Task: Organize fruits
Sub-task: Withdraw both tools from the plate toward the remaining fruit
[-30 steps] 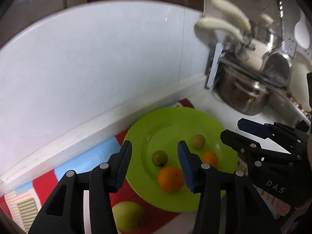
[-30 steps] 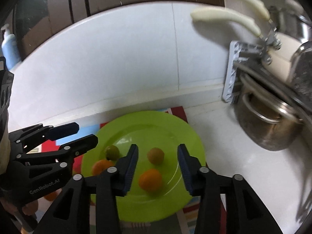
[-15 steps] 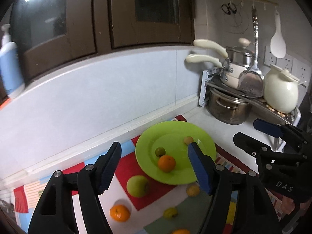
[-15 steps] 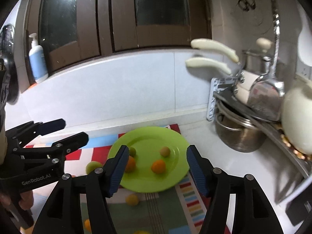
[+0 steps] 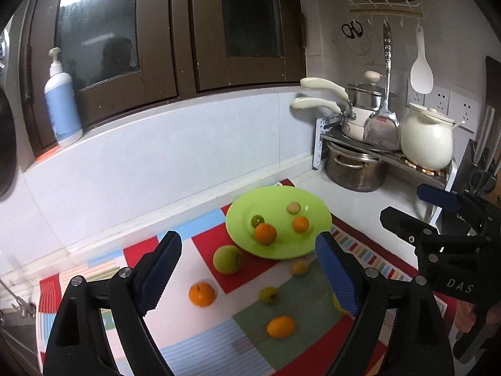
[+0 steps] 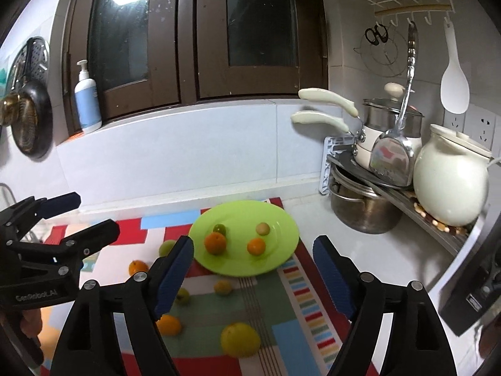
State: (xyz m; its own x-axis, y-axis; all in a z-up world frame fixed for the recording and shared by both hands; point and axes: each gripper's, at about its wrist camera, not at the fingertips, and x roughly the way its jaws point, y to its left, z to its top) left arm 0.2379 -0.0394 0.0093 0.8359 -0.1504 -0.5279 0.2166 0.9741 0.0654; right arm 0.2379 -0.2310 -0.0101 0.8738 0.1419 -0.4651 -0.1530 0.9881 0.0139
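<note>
A lime green plate (image 5: 316, 210) (image 6: 281, 235) sits at the back of a colourful mat and holds several small fruits, among them an orange (image 5: 265, 233) (image 6: 215, 243). Loose fruits lie on the mat in front: a green apple (image 5: 227, 259), an orange (image 5: 202, 294), a small green fruit (image 5: 269, 295), an orange fruit (image 5: 280, 326) and a yellow fruit (image 6: 240, 340). My left gripper (image 5: 249, 275) is open and empty, held above the loose fruits. My right gripper (image 6: 253, 279) is open and empty, above the mat in front of the plate.
A colourful patchwork mat (image 5: 200, 341) covers the counter. At the right stands a rack with steel pots (image 5: 355, 169), a white ceramic jar (image 5: 427, 142) and hanging utensils. A soap bottle (image 5: 62, 100) stands on the ledge. A dark pan (image 6: 31, 122) hangs at the left.
Both grippers have pulled back and up from close over the plate, and their jaws have opened wider. The loose fruits on the mat have come into view.
</note>
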